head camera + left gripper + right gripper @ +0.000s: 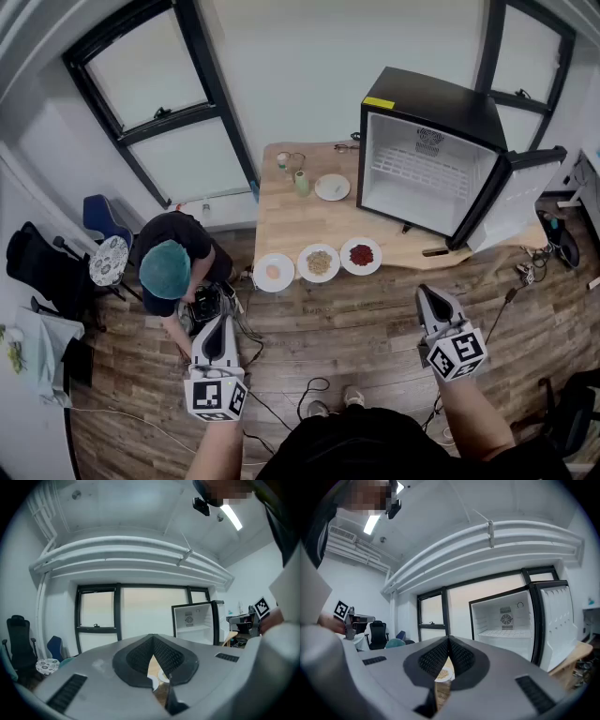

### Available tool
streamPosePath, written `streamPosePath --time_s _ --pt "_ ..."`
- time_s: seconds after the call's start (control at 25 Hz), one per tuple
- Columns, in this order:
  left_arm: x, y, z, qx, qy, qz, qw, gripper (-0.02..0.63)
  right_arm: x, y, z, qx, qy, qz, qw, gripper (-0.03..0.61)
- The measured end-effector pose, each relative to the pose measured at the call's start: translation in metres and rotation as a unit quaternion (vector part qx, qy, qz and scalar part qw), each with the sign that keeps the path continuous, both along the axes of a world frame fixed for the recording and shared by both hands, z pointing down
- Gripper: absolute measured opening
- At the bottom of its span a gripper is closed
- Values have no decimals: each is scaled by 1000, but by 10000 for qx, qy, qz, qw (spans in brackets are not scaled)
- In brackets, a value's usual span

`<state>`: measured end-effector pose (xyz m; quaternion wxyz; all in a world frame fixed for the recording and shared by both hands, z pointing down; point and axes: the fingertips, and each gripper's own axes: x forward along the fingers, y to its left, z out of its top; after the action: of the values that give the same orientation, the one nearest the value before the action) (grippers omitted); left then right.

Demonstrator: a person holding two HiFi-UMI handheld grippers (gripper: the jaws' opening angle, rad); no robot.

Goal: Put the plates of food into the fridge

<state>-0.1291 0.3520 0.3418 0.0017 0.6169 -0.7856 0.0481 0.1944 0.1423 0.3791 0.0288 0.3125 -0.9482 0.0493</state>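
Three plates of food sit in a row at the wooden table's (281, 220) front edge: one with pink food (273, 272), one with grains (319, 262), one with red food (361, 255). A fourth white plate (332, 187) lies further back. The black fridge (427, 164) stands on the table's right end, door open, white inside bare. My left gripper (218, 320) and right gripper (427, 293) hover level over the floor, well short of the table. Both are shut with nothing held. The right gripper (449, 639) faces the fridge (511, 625) and the grain plate (444, 673).
A person in a teal cap (166, 268) crouches on the floor left of the table, beside my left gripper. Two small bottles (302, 182) stand at the table's back left. Cables (314, 384) trail across the wooden floor. Office chairs (47, 267) stand at far left.
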Motion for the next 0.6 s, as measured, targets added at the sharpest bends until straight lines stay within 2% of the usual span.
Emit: streamPosePath --time_s 0.2,0.44,0.6 --pt "19 -17 -14 1 -172 96 9998 3 15 -7 -9 169 -69 -22 9998 20" --pt "56 -35 -13 -7 -296 242 9993 3 30 -24 5 134 -116 -151 9997 20" --pt "65 -36 3 -127 -1 186 9997 3 30 -34 22 -93 -340 -13 9994 21"
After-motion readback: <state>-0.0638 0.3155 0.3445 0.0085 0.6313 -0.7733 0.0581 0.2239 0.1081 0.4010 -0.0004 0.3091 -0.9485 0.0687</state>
